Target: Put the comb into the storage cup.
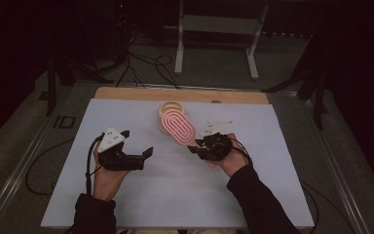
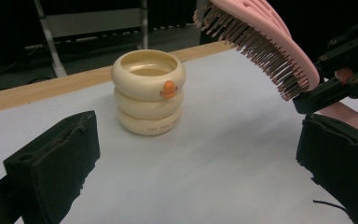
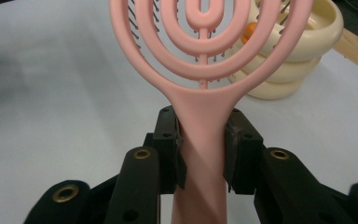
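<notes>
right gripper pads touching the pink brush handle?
Touching. Right gripper view: the right gripper pads press both sides of the pink plastic hairbrush handle.

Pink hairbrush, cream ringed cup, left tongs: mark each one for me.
pink hairbrush [image 3: 200, 126]: right gripper view, on the neck where the handle meets the head.
cream ringed cup [image 2: 148, 93]: left gripper view, on the front wall beside the orange spot.
left tongs [image 1: 137, 145]: high view, midway between the open fingertips.

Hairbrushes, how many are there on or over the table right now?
1. The pink hairbrush is held by its handle in the right gripper, raised beside the cream ringed cup.
</notes>
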Demonstrator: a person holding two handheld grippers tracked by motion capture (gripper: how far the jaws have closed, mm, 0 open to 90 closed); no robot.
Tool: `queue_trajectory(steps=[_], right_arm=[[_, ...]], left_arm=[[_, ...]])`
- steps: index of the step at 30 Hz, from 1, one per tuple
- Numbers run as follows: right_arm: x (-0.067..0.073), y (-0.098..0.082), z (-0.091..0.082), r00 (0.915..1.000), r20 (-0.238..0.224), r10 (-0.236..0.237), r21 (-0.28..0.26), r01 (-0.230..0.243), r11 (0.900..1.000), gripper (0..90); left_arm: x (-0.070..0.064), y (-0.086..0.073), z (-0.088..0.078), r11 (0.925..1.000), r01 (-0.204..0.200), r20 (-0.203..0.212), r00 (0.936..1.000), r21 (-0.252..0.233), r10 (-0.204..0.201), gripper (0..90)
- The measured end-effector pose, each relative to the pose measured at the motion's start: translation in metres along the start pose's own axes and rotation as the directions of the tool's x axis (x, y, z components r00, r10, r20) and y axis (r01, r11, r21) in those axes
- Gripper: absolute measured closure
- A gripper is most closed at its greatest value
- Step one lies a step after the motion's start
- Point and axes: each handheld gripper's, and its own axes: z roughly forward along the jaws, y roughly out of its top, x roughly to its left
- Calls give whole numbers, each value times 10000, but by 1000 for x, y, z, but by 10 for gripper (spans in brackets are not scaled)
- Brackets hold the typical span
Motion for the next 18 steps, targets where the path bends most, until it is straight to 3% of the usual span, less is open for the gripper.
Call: queue_trajectory(steps=[18], right_arm=[[7, 5, 4, 9999, -17, -166, -158, 165, 9997, 698]], left_arm=[[-9, 14, 23, 9995, -94, 294, 9995, 305, 85, 2]])
